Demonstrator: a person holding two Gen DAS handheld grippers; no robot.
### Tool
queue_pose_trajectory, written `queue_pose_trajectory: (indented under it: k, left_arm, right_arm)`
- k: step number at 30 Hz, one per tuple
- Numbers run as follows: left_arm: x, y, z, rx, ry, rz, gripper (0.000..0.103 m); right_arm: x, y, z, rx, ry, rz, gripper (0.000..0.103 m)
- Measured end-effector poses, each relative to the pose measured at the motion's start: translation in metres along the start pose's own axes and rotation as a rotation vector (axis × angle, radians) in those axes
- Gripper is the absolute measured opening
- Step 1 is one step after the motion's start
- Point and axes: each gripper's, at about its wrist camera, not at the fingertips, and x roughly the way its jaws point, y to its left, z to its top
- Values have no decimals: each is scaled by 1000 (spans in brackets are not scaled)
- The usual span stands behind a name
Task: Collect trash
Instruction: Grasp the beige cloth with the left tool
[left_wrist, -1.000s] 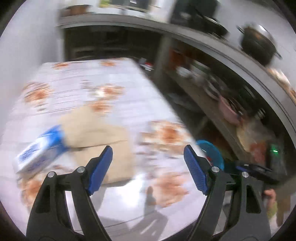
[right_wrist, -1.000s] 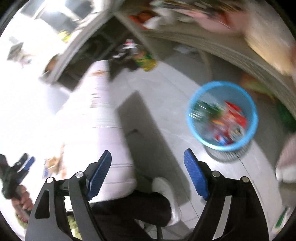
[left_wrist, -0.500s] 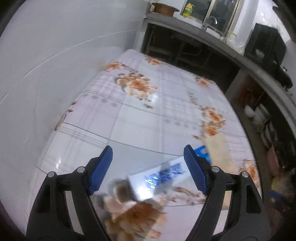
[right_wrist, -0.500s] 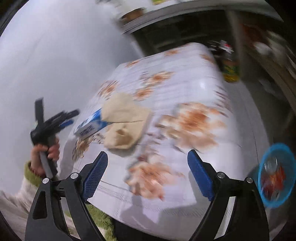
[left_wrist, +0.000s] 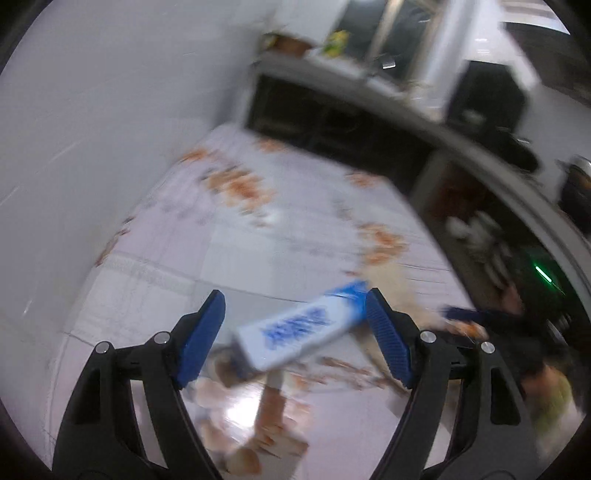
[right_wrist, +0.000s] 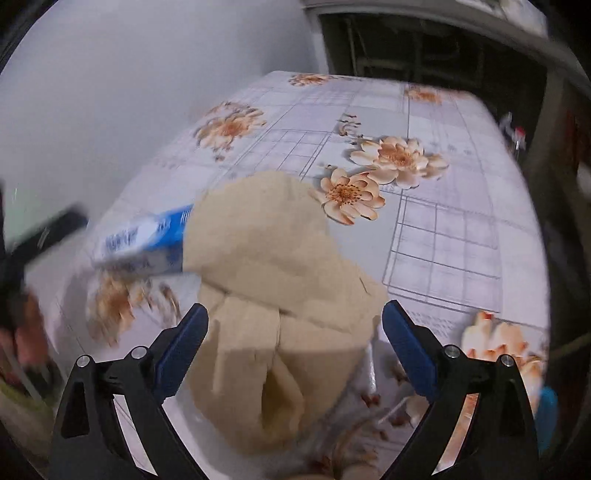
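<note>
Beige paper bag (right_wrist: 273, 280) hides blurred blue-white box (right_wrist: 144, 240) end.

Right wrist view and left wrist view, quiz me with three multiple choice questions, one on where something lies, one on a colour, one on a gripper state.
1. Where does the blue and white box lie relative to the crumpled tan paper in the right wrist view?
A. To its left, one end hidden by the paper
B. Far to its right
C. On the floor

2. What colour are the flowers printed on the tablecloth?
A. Green
B. Orange and cream
C. Purple

3. How does the left gripper stand?
A. Shut on the box
B. Shut on nothing
C. Open, jaws on either side of the box

Answers: 1 A, the box's right end runs behind the paper's edge. 2 B, the blooms show orange centres. 3 C, both pads stand wide apart, nothing clamped.
</note>
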Motion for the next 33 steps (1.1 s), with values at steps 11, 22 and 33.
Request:
queue_pose_trajectory:
  k: [11, 22, 33]
  left_arm:
    - [22, -77, -57, 114, 158, -279, 66]
    - [50, -88, -73, 94, 233, -289, 56]
    - [52, -87, -99, 40, 345, -366, 39]
  right_arm:
    - [33, -14, 11, 27, 107, -4, 10]
    - [-9, -34, -41, 91, 96, -107, 5]
    - [-26, -21, -92, 213, 146, 111, 5]
